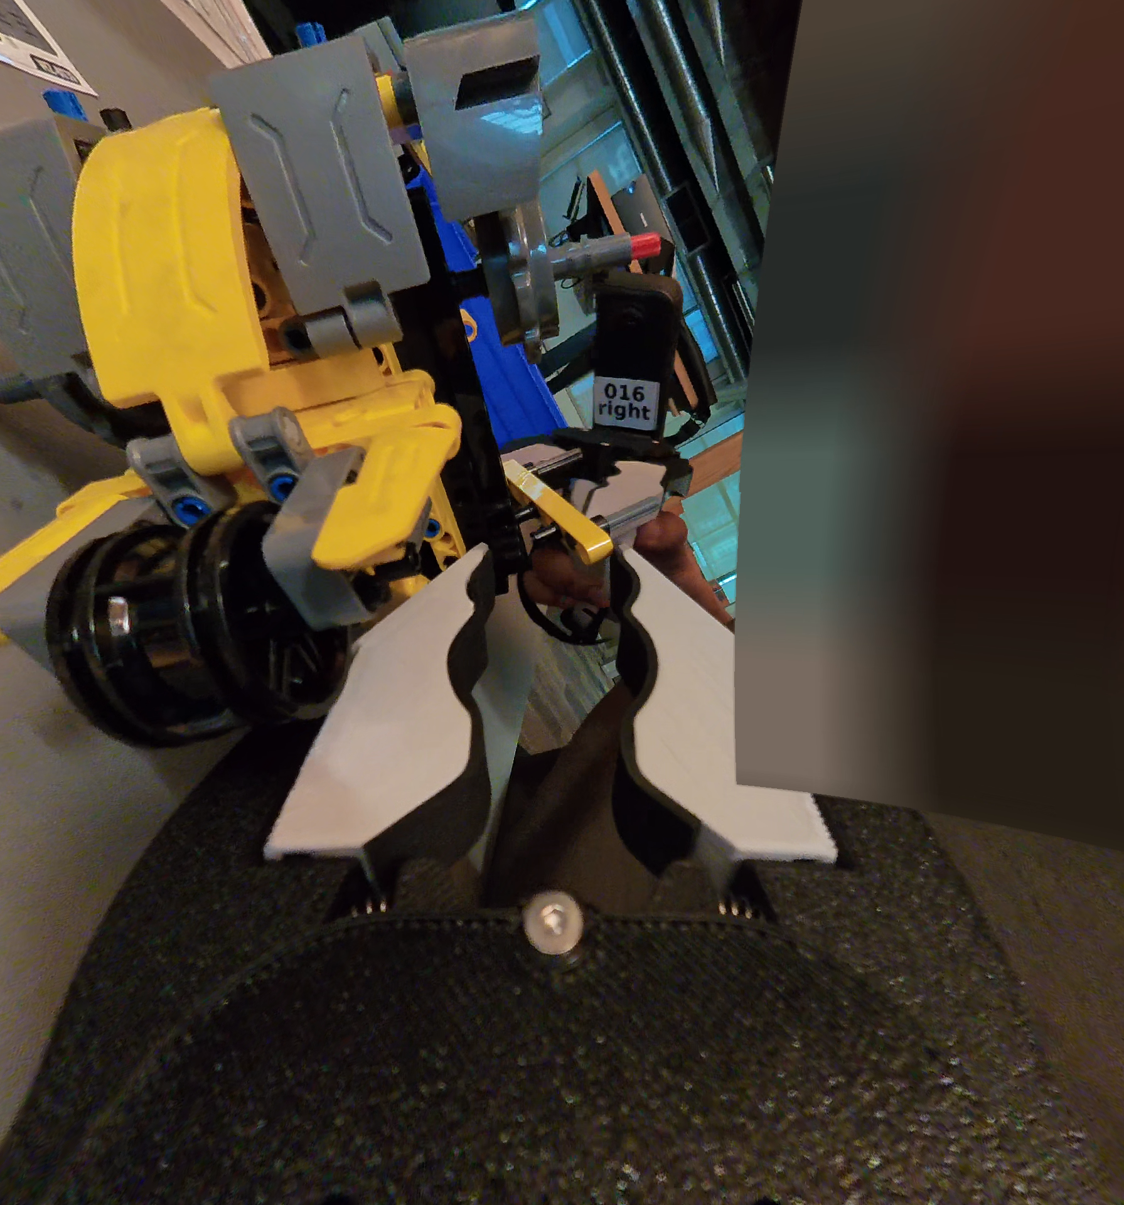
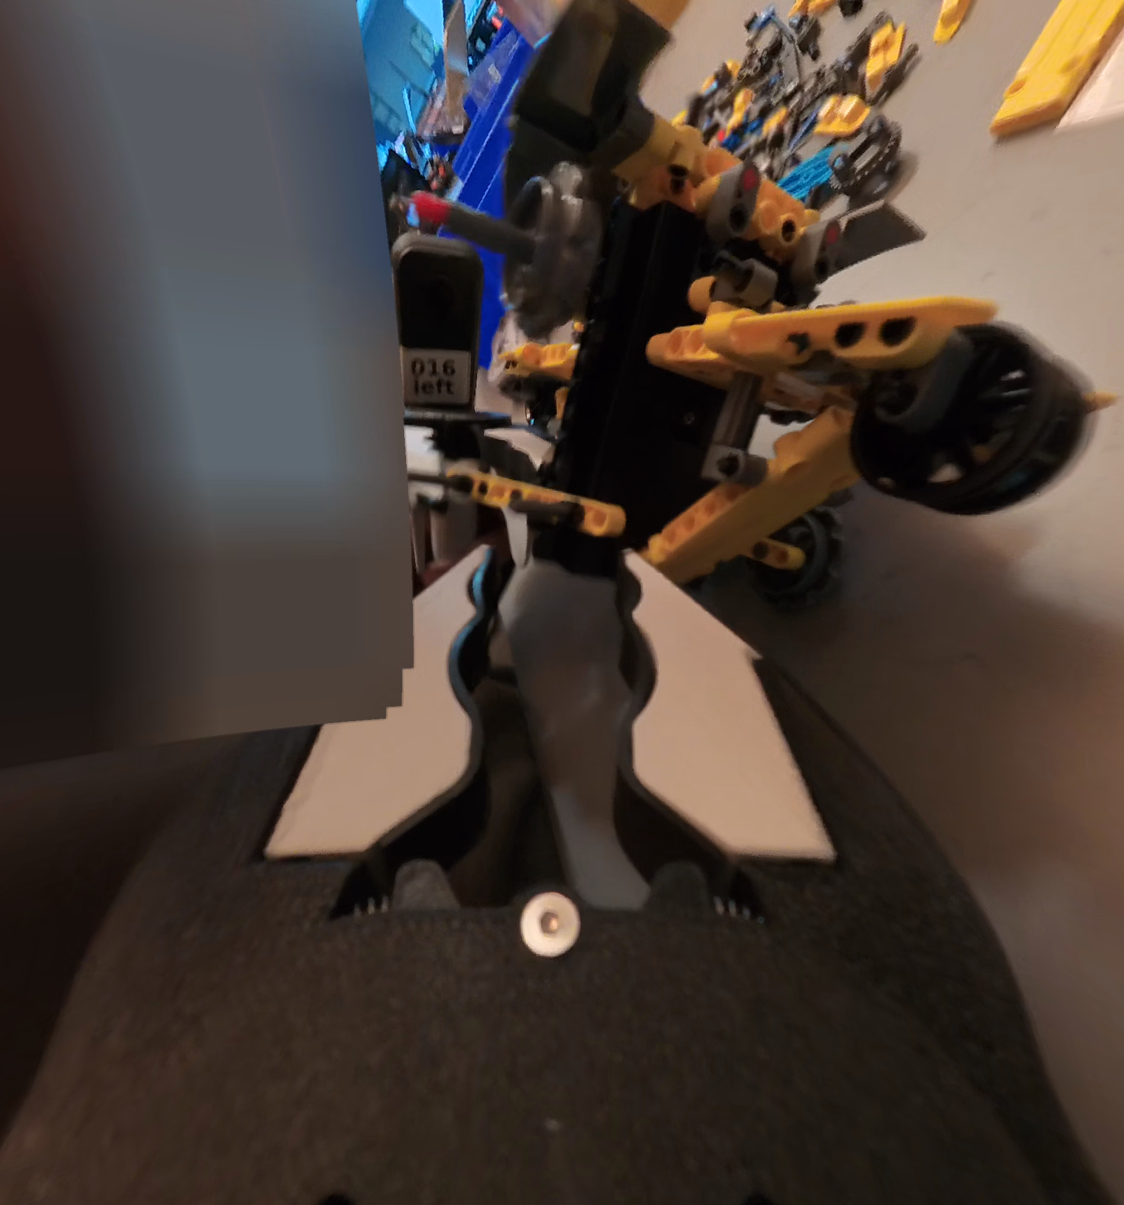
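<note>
Left wrist view: the left gripper has its jaws parted, with the toy vehicle's black frame edge between the tips; contact cannot be confirmed. The right gripper pinches a grey panel at the black chassis. The yellow toy vehicle is tilted above the grey table. Risk: an unequal pull could detach press-fit parts, or the wheel end could drop.
</note>
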A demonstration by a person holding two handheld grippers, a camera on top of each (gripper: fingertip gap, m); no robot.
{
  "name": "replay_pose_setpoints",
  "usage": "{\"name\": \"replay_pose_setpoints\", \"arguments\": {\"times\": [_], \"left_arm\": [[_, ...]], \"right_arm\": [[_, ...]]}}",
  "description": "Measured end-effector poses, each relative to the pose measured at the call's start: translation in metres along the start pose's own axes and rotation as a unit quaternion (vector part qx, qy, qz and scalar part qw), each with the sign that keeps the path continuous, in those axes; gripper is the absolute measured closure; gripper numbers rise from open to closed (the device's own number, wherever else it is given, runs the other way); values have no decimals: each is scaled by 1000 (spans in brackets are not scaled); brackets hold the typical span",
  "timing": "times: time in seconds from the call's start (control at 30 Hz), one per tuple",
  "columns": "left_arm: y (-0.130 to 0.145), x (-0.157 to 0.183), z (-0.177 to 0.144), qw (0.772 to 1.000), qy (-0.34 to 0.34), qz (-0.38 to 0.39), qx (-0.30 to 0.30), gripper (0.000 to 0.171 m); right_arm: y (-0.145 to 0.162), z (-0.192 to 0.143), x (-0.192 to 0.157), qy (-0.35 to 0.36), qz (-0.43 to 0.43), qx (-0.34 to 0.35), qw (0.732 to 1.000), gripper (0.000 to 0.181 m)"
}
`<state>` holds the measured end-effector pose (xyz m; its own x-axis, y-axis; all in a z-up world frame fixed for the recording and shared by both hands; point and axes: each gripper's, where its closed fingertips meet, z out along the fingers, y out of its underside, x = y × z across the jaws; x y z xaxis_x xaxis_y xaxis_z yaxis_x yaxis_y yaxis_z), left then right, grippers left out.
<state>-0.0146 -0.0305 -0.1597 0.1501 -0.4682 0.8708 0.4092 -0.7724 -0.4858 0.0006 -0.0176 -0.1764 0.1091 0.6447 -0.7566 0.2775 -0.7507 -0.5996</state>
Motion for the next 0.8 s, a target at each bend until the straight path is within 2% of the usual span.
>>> {"name": "replay_pose_setpoints", "arguments": {"times": [0.17,0.3,0.37,0.47,0.57,0.7,0.8], "left_arm": [[-1,0,0,1000,3,0,4,139],[-2,-1,0,1000,4,3,8,139],[-3,-1,0,1000,6,4,10,140],[-4,-2,1,1000,9,6,16,141],[-6,-4,2,1000,14,10,20,141],[-6,-4,2,999,17,20,21,142],[-7,-5,2,999,21,25,20,142]], "right_arm": [[-29,-38,-3,71,-141,52,986,157],[-32,-30,-23,90,-297,-7,951,157],[-25,-20,-27,94,-366,-55,924,157],[-21,-11,-20,116,-479,-113,863,158],[-21,-4,-16,113,-554,-155,810,158],[-18,9,-16,100,-615,-196,757,158],[-16,17,-17,96,-640,-211,733,164]]}}
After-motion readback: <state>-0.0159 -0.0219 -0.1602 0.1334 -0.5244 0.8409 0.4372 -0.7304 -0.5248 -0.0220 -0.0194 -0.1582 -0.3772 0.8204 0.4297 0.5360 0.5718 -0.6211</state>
